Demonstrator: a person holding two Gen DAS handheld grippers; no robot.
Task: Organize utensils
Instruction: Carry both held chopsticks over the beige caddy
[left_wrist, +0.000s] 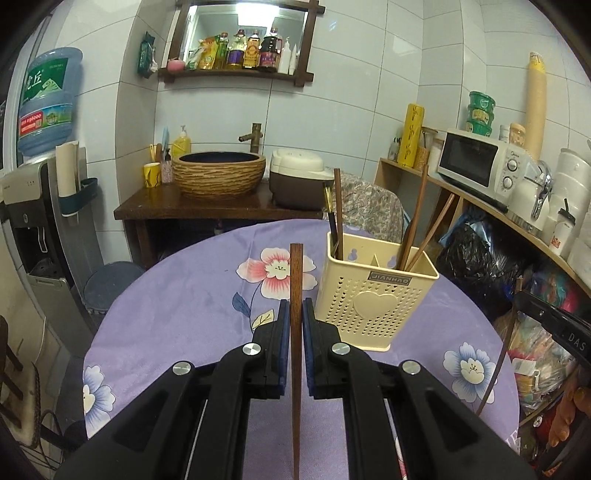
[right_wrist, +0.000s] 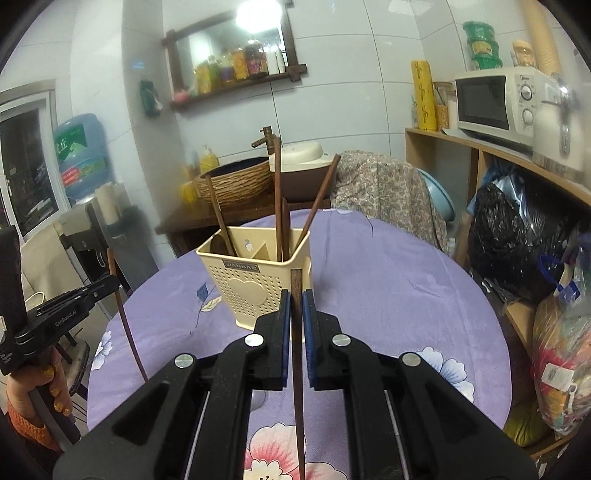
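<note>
My left gripper (left_wrist: 295, 314) pinches one wooden chopstick (left_wrist: 295, 280), my right gripper (right_wrist: 295, 306) a second chopstick (right_wrist: 296, 295), both lifted above the purple floral tabletop (left_wrist: 192, 295). Ahead, the cream utensil holder (left_wrist: 373, 295) stands near the middle, open cloth all round. Beyond the round edge are a basin counter (left_wrist: 218, 210) and microwave shelf (left_wrist: 480, 199).

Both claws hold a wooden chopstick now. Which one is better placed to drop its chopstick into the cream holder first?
Probably the right claw. Its chopstick already lines up with the cream holder directly ahead. The left claw holds its chopstick to the holder's left, so it needs a sideways shift first.
</note>
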